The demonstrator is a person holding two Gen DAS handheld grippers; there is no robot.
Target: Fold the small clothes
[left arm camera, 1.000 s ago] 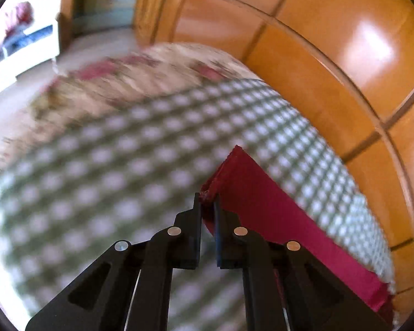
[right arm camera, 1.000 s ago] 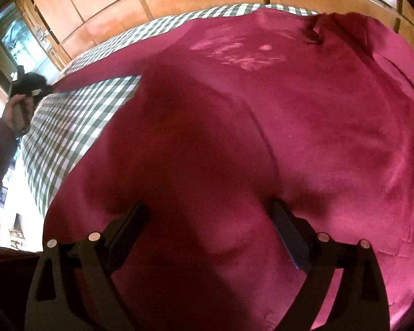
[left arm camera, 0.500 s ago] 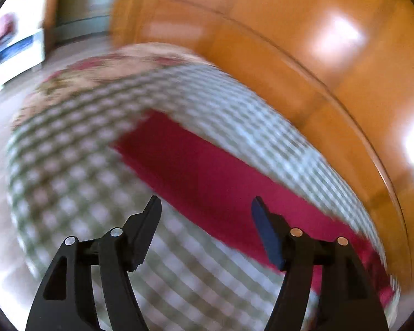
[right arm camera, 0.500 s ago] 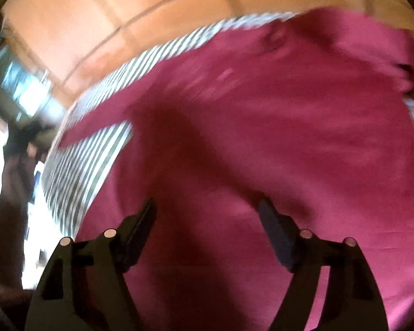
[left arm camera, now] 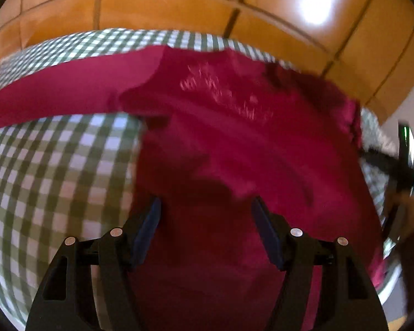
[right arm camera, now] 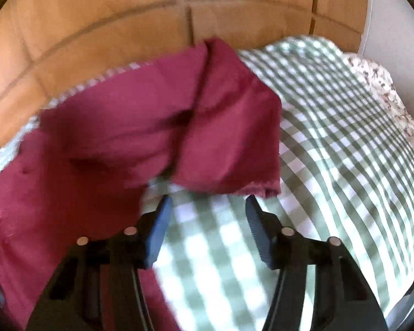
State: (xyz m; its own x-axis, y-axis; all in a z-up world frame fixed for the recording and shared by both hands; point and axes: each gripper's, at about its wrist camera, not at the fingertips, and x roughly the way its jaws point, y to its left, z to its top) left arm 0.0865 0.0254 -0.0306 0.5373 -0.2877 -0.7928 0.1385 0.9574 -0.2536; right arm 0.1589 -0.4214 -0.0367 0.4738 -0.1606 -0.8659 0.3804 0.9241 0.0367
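Two close, downward wrist views, sharing red garment (left arm camera: 234,143) on checked cloth (right arm camera: 331,138)

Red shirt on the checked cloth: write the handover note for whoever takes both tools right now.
Left tool: open, holding nothing, over the body of the red shirt.
Right tool: its jaws have just been closing; nothing is between them, over the checked cloth just short of the shirt's sleeve hem.
Shirt lies spread on the cloth, one long sleeve stretched out sideways.
Done: no finished fold visible.
Left: fold sleeves in, then the body.
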